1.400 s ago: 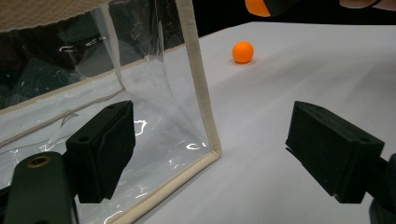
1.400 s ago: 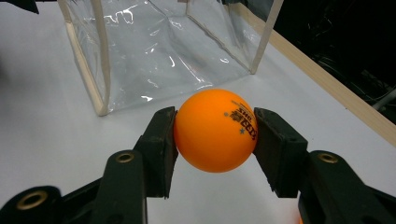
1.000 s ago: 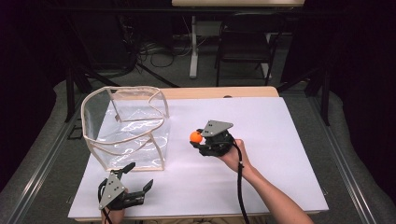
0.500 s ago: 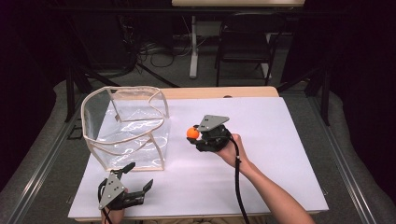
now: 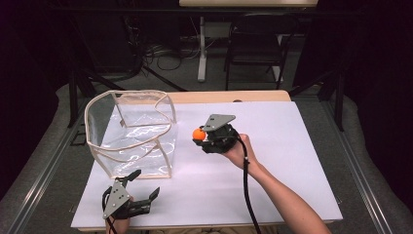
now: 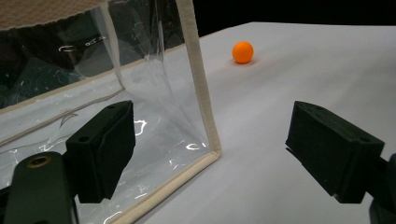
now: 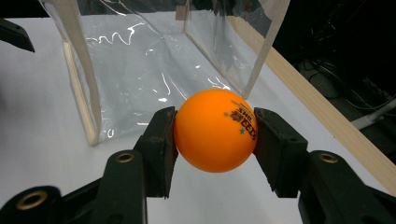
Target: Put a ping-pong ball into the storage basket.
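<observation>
Ball (image 7: 215, 130) clamped in right tongs (image 7: 215, 140) beside bag (image 5: 131, 131).

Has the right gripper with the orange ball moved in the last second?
Yes. In the high view the right gripper, shut on the orange ball, has shifted up the picture and slightly left, closer to the clear bag, which stayed put.

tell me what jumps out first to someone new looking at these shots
The orange ball, bright against the white table, is clamped between the right gripper's black jaws near the table's middle. Just to its left stands a clear plastic bag with cream trim, open at the top. The left gripper waits open at the bag's near corner.
</observation>
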{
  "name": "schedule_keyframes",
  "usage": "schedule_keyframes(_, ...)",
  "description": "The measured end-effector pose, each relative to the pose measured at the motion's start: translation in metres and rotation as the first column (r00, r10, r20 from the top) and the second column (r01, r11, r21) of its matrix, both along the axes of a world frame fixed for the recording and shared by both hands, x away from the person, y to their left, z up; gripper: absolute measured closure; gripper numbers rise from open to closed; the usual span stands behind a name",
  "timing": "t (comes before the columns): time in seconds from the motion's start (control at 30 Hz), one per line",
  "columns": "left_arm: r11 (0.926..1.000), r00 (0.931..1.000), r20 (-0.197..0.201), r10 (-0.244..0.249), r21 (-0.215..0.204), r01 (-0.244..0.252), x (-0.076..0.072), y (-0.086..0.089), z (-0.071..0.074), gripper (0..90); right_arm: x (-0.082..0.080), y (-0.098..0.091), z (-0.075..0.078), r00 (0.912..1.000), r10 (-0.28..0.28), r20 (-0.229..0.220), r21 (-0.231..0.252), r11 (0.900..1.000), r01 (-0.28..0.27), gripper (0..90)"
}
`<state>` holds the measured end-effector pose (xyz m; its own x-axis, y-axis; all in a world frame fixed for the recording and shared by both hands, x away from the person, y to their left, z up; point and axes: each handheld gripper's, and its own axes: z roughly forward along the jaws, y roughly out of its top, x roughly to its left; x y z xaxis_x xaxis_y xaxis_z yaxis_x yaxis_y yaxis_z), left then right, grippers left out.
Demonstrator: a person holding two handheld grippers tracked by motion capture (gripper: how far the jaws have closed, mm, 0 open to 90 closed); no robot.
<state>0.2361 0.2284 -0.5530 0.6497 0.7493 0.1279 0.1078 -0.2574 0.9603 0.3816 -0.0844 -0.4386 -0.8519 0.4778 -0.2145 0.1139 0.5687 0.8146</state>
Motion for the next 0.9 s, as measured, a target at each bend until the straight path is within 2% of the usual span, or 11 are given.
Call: schedule_keyframes(0.9, 1.0, 1.0, 0.003, 0.0, -0.001, 0.0, -0.001, 0.0, 0.001, 15.6, 0.013, 0.013, 0.023, 0.9999, 0.01, 0.013, -0.013, 0.9999, -0.01, 51.1)
